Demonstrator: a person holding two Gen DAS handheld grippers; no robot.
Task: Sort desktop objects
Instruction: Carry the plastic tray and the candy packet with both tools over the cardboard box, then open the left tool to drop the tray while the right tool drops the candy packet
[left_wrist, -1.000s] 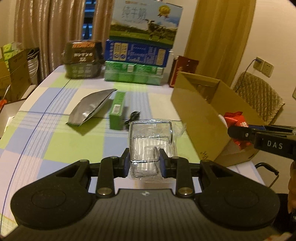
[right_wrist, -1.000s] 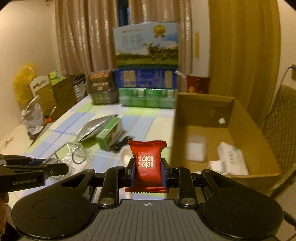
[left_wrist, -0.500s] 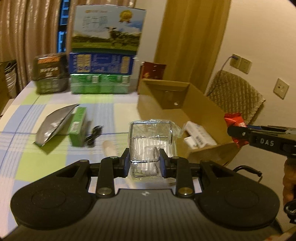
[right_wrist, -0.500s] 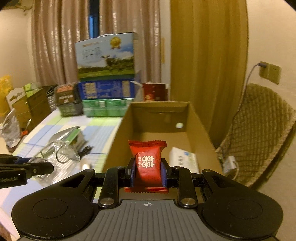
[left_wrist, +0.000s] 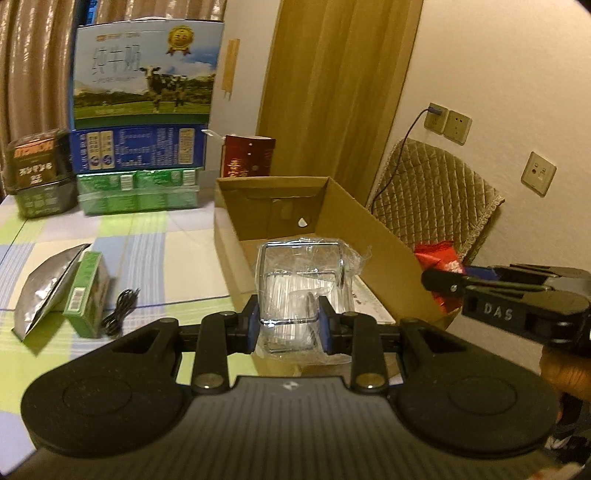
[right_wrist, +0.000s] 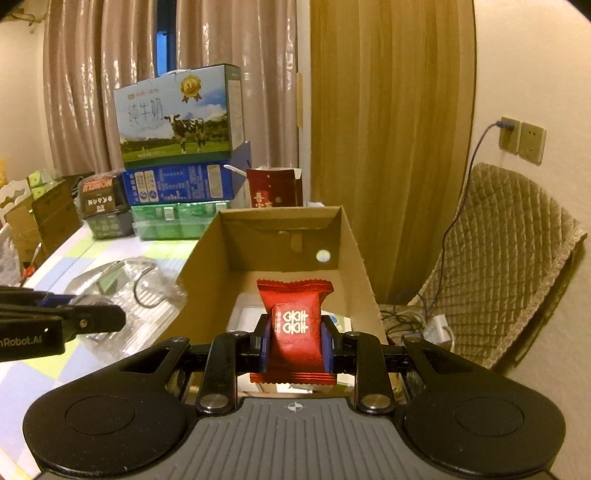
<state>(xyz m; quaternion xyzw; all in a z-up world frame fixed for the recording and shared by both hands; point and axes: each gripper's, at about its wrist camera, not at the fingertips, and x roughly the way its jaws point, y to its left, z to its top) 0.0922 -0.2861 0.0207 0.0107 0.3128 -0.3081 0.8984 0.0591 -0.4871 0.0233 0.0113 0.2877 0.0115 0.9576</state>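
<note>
Holding a red crinkle-edged candy packet (right_wrist: 295, 325) between its blue pads, the right gripper (right_wrist: 294, 341) is clamped tight and hangs over the open brown cardboard box (right_wrist: 354, 251). The left gripper (left_wrist: 288, 325) pinches a chrome wire rack wrapped in clear plastic (left_wrist: 299, 280), jaws narrowed onto it, just at the box's near corner. Inside the box lie white items, probably tissue packs; the view is mostly blocked. Left on the checked tablecloth (left_wrist: 147, 243): a silver foil pouch (left_wrist: 44, 288), a green carton (left_wrist: 86, 291) and a black cable (left_wrist: 120, 312). Sorting looks roughly half done.
</note>
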